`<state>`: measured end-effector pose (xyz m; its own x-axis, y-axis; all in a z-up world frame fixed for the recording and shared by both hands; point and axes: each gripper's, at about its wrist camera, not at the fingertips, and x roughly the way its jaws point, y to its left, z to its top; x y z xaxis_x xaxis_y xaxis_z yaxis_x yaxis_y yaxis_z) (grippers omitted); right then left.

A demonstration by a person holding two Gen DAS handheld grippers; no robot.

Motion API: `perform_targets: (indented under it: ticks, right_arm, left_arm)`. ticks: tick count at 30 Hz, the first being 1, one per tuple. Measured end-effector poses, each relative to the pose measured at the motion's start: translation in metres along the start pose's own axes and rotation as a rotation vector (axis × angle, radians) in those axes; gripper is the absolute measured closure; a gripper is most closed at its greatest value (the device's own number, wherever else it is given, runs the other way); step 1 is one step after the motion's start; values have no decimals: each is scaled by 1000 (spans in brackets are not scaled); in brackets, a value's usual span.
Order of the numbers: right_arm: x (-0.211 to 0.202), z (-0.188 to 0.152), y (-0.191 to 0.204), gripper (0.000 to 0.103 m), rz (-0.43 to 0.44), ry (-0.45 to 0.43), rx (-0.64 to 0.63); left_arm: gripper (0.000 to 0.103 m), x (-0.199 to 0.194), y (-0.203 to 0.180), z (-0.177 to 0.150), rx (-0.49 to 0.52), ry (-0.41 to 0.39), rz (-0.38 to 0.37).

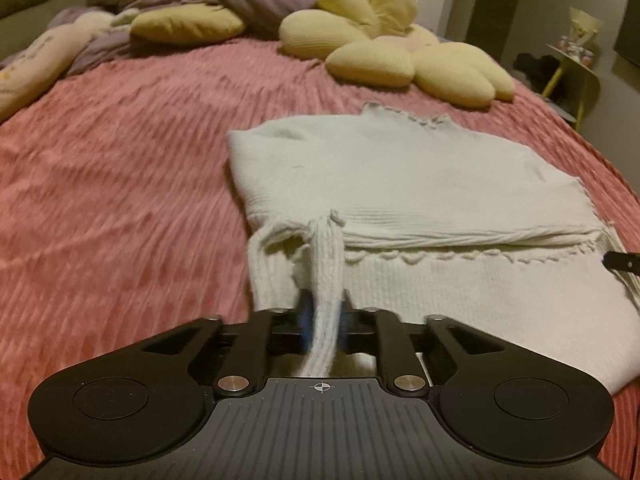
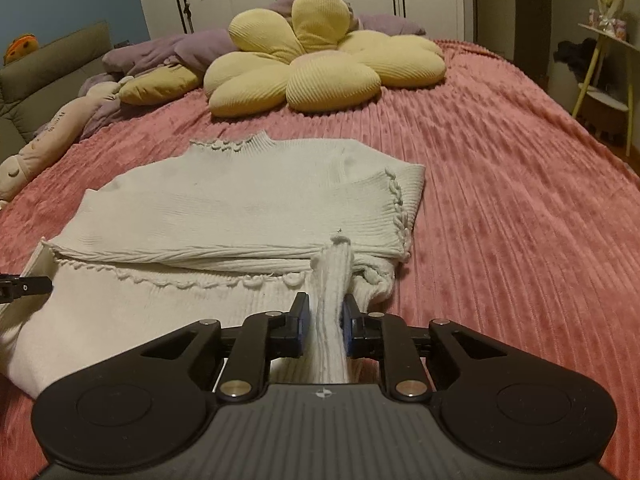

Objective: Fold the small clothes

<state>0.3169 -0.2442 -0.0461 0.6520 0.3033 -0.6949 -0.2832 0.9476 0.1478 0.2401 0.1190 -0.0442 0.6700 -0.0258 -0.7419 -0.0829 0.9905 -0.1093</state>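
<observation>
Sweater (image 1: 380, 172) first: a small white ribbed knit lies flat on the pink bedspread (image 1: 120, 200), collar pointing away from me toward the pillows, sleeves apparently tucked in, and its lower part doubled so a scalloped hem (image 1: 420, 258) runs across the middle. I have both near corners pinched. My left gripper (image 1: 322, 312) has its fingers clamped on a bunched strip of the knit at the left corner, and my right gripper (image 2: 324, 312) has its fingers clamped on a matching strip at the right corner; each tip shows at the edge of the other's view. Gripping both corners at once keeps the edge taut and level, which I judge is meant to let the near half travel over the far half without skewing. The fold looks about midway, with the final halving not yet done. Beyond the garment sit a yellow flower cushion (image 2: 320, 68) and a purple duvet (image 1: 224, 0), well apart from my work.
</observation>
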Motion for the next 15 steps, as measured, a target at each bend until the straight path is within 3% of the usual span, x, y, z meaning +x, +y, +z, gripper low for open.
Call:
perform_targets:
  ticks: [3,9,12,15]
  right_arm:
    - [2,1,1,95,-9,0,-14]
    - [-24,17,-2,96,-3,-132,-46]
    - [-24,38,-5,96,-31,-186,-30]
    - [-11,59,-8,96,-69,-217,-5]
  left_arm:
    - [93,-16,2,4,-13,-44,-19]
    - [93,-60,9,39,-23,-209,-54]
    - [93,-57,11,64,-23,-270,-20]
    - [93,-30,15,83,-39,-256,4]
